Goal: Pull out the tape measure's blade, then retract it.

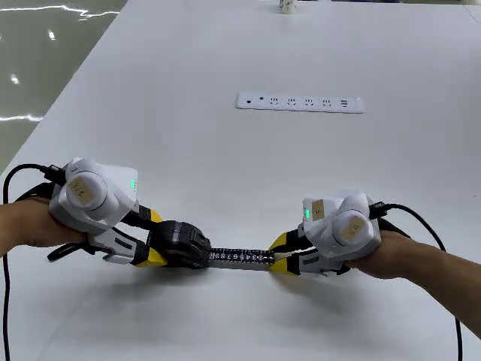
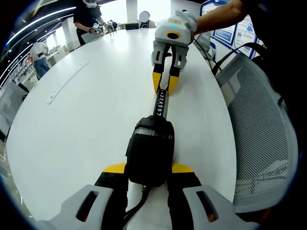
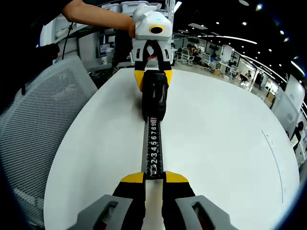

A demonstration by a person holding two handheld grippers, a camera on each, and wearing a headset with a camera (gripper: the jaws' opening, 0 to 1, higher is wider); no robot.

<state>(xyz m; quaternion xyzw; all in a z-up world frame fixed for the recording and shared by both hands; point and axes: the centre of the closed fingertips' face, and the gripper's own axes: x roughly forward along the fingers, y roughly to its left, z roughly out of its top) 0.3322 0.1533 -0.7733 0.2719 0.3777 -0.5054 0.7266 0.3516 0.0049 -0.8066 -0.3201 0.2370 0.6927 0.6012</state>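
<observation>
Two grippers: left gripper (image 1: 161, 247) near left, right gripper (image 1: 284, 254) near right. Two hands: left hand (image 1: 34, 224), right hand (image 1: 385, 257). One tape measure (image 1: 180, 244), one blade (image 1: 240, 256). One power strip (image 1: 299, 102), far centre. One table (image 1: 225, 173). One small white item (image 1: 287, 6), far edge. Two black cables (image 1: 6, 226) — one per gripper. One mesh chair (image 2: 261, 120).

Grey-white shells on left gripper (image 1: 158, 238), right gripper (image 1: 280, 253); yellow-tipped fingers (image 1: 153, 259); black cables (image 1: 22, 171).
</observation>
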